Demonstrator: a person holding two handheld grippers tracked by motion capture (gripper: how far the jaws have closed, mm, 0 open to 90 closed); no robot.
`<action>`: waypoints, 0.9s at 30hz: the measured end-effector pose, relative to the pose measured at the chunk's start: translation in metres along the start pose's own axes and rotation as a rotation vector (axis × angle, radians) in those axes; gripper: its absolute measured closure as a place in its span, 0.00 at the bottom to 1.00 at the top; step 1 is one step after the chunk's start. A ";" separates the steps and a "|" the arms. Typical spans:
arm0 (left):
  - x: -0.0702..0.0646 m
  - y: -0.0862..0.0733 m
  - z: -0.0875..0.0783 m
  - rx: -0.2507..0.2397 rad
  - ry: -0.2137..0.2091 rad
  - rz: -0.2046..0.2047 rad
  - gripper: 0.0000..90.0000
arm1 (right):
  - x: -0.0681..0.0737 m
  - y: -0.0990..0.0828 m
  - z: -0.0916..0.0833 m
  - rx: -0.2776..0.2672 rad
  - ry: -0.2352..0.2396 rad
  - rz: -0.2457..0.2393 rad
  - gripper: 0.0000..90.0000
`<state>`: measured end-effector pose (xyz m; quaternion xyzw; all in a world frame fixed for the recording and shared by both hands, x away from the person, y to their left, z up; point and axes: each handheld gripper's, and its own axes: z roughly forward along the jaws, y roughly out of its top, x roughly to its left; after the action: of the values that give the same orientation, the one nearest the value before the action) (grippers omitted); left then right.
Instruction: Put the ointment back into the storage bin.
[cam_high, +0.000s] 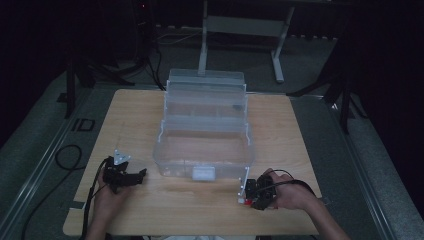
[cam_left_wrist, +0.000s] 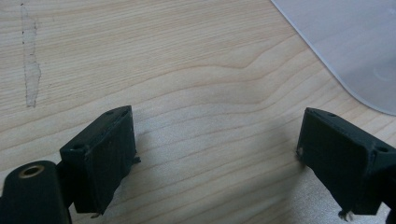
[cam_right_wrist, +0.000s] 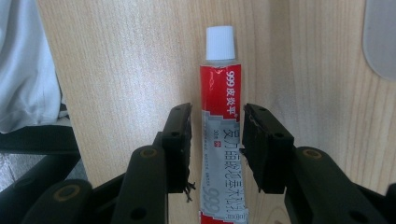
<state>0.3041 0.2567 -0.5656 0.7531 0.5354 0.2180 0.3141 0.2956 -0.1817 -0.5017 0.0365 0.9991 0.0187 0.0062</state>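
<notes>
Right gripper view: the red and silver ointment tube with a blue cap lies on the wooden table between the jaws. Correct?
Not quite: the cap is white, not blue, as the right gripper view shows. Otherwise right: the red and silver ointment tube lies on the wooden table between the right gripper jaws.

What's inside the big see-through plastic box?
The clear plastic storage box looks empty through its cloudy walls; nothing inside the bottom tub stands out. The raised upper tray shows dividers, but what lies in its compartments is too blurred to tell.
</notes>
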 end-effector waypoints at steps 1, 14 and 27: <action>0.000 0.000 0.000 0.000 0.000 0.000 0.13 | 0.000 0.001 0.001 0.002 -0.001 -0.002 0.69; 0.000 0.000 0.000 0.000 0.000 0.000 0.13 | -0.001 0.007 0.011 0.044 0.005 -0.017 0.72; 0.000 0.000 0.000 0.000 0.000 0.000 0.13 | -0.002 0.008 0.016 0.063 -0.001 -0.021 0.76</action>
<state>0.3041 0.2567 -0.5656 0.7531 0.5354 0.2180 0.3141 0.2987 -0.1733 -0.5174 0.0264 0.9996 -0.0126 0.0058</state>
